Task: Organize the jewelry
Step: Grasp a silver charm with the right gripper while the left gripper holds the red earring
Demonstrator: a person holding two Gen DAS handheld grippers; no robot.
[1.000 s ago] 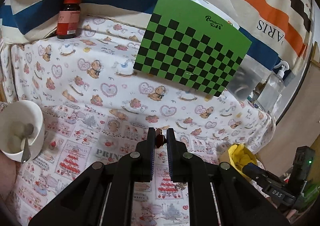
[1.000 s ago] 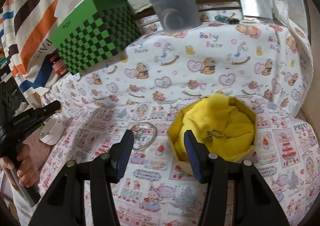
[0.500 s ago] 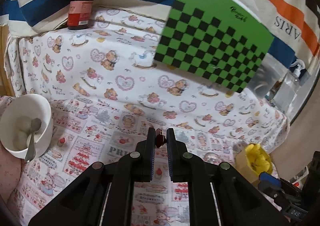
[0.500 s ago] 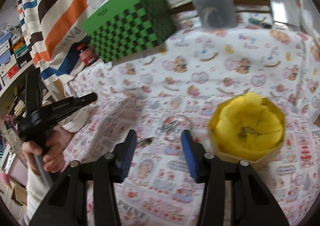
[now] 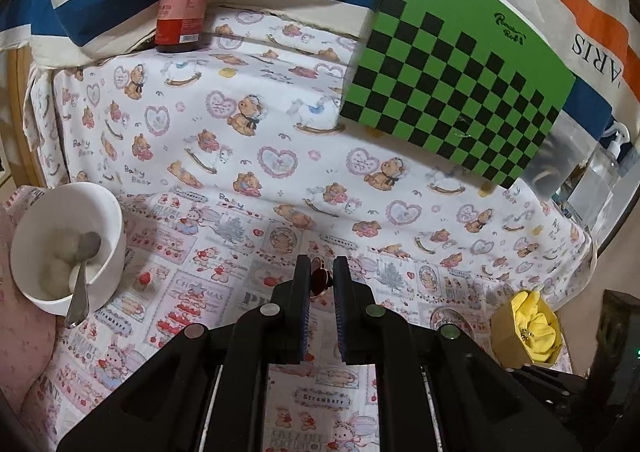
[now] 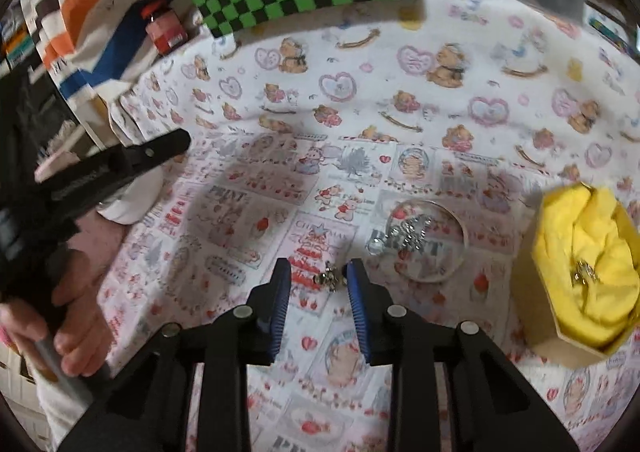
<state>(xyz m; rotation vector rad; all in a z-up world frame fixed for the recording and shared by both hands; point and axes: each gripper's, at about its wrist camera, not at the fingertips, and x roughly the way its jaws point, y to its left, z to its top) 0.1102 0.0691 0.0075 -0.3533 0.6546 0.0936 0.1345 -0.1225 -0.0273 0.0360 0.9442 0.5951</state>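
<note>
My left gripper (image 5: 321, 272) is shut on a small dark red and gold earring (image 5: 320, 279), held above the printed cloth. My right gripper (image 6: 318, 277) is open, low over the cloth, with a small silver-gold jewelry piece (image 6: 330, 277) lying between its fingertips. A clear round dish (image 6: 425, 239) with a silver chain in it sits just right of that piece. A hexagonal box (image 6: 576, 276) lined with yellow cloth holds a small ring-like piece (image 6: 585, 275) at the right; the box also shows in the left wrist view (image 5: 527, 328).
A white bowl with a spoon (image 5: 66, 248) stands at the left. A green checkered box (image 5: 460, 92) and a red-capped brown jar (image 5: 182, 12) stand at the back. A pump bottle (image 5: 600, 180) is at the far right. The left gripper shows in the right wrist view (image 6: 120, 164).
My right gripper moved left and down from the yellow box to the small piece on the cloth. My left gripper drew back and left, still holding the earring.
</note>
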